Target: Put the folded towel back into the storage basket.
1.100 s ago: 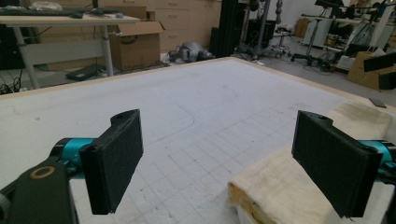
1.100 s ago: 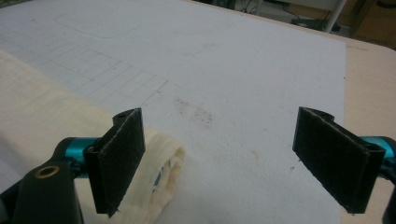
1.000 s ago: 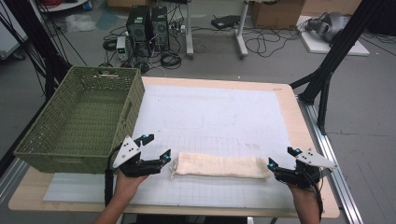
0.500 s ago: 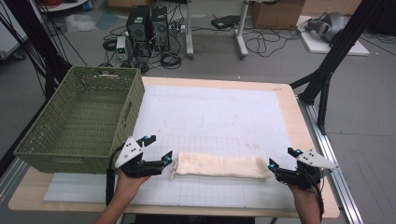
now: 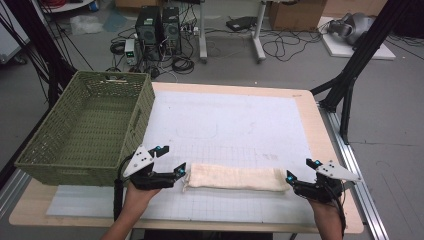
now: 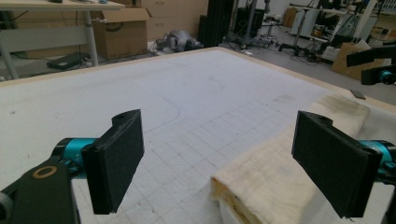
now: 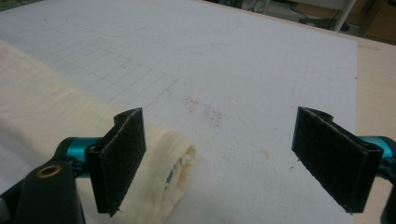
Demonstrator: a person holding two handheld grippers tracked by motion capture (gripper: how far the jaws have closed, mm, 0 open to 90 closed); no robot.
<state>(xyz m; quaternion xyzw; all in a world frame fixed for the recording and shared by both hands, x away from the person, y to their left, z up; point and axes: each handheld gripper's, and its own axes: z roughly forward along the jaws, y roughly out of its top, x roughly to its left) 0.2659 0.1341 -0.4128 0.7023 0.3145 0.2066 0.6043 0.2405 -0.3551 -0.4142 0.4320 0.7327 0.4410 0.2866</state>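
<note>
Your grippers flank the folded cloth (image 5: 234,177).
Left gripper (image 5: 170,165) and right gripper (image 5: 300,172) gape open; green basket (image 5: 70,167), far left, holds nothing.

The desk (image 5: 320,125) is seen from a fixed camera set high on the person's side, faced forward and down, with floor clutter beyond. Two low, close cameras are carried just above the desk, one on the left tongs (image 6: 219,163), one on the right tongs (image 7: 219,158). The folded cloth (image 5: 235,177) and the gridded mat (image 5: 225,125) are shared by all three views.
</note>
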